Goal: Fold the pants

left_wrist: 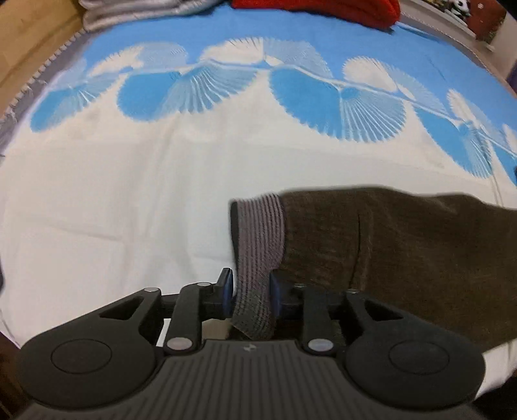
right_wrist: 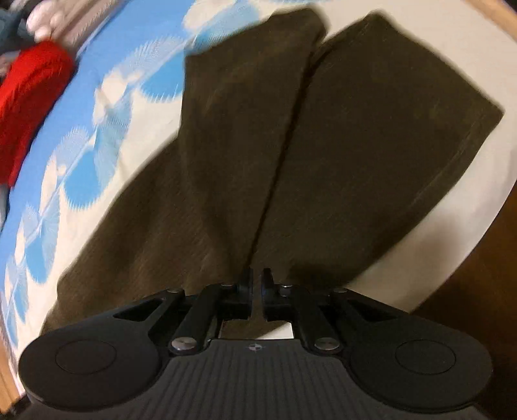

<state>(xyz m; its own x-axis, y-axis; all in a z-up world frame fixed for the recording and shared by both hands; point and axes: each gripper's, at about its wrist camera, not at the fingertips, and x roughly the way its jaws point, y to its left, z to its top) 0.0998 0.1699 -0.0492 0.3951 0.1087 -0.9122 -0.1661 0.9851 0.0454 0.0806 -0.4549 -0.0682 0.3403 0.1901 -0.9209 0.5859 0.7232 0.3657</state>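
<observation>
Both tilt steeply down: left hand-held gripper (left_wrist: 250, 290) pinches the pants (left_wrist: 404, 258) waistband (left_wrist: 258, 232), right hand-held gripper (right_wrist: 257, 287) nearly closed, empty.

A bed carries everything, covered with a sheet (left_wrist: 129, 200) that is white on the near part and blue on the far part, with a row of blue and white fan shapes between. Dark olive pants (right_wrist: 290, 145) lie spread on the white part, their grey ribbed waistband (left_wrist: 258, 226) at one end. A red cloth (left_wrist: 323, 9) and a grey cloth (left_wrist: 129, 13) lie at the far edge on the blue.
</observation>
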